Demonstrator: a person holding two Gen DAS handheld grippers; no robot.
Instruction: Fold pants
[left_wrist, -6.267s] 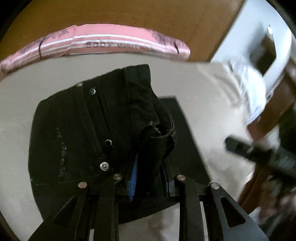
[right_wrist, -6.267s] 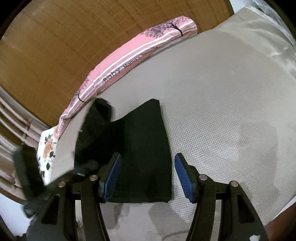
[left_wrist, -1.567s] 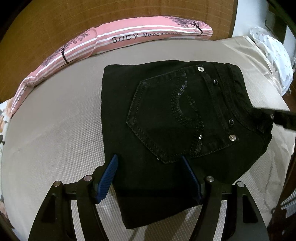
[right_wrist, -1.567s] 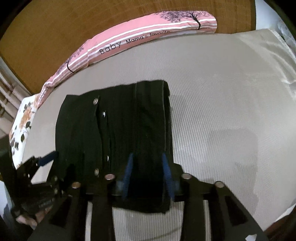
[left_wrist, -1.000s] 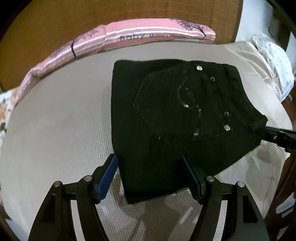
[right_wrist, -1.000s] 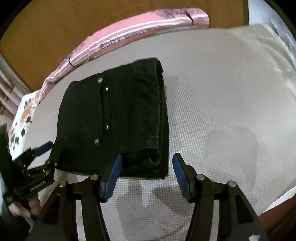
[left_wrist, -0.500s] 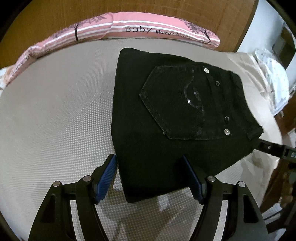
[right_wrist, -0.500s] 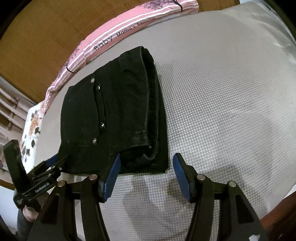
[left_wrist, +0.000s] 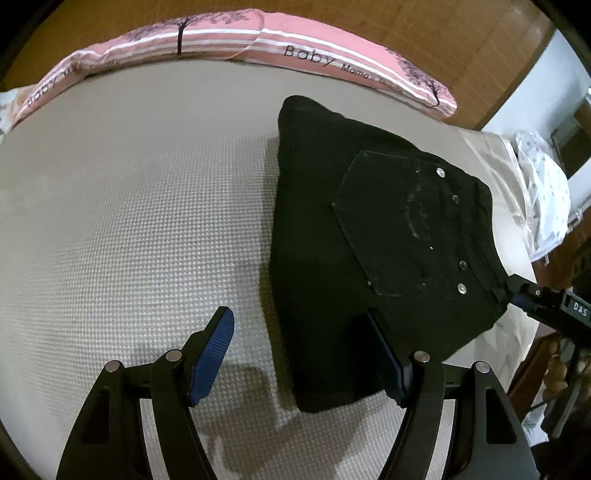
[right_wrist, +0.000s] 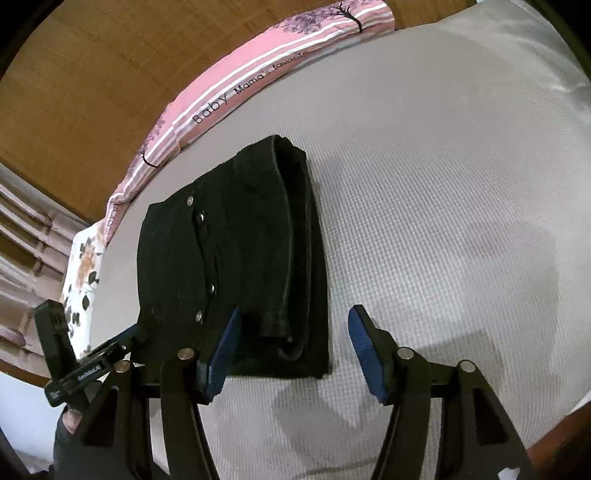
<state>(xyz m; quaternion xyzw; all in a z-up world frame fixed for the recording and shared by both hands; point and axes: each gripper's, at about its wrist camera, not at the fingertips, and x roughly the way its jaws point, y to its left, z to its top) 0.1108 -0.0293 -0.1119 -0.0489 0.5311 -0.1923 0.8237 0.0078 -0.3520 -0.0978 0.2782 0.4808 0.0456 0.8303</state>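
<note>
Both claws gape wide, holding nothing: the left claw (left_wrist: 299, 354) has slid leftward since half a second ago, so the folded pants (left_wrist: 373, 254) on the bed (left_wrist: 129, 206) now lie toward 2 o'clock; the right claw (right_wrist: 293, 350) is pulled back.

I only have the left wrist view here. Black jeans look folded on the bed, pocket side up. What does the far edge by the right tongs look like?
Observer: In the right wrist view the black jeans show stacked layers along that edge, with the waistband rolled on top.
Operator: Are the right tongs gripping anything?
Observer: No. The right tongs are open, with the near corner of the jeans between their blue pads.
Operator: And my left tongs, seen from there?
Observer: The left tongs sit at the jeans' left corner; whether they touch is unclear.
</note>
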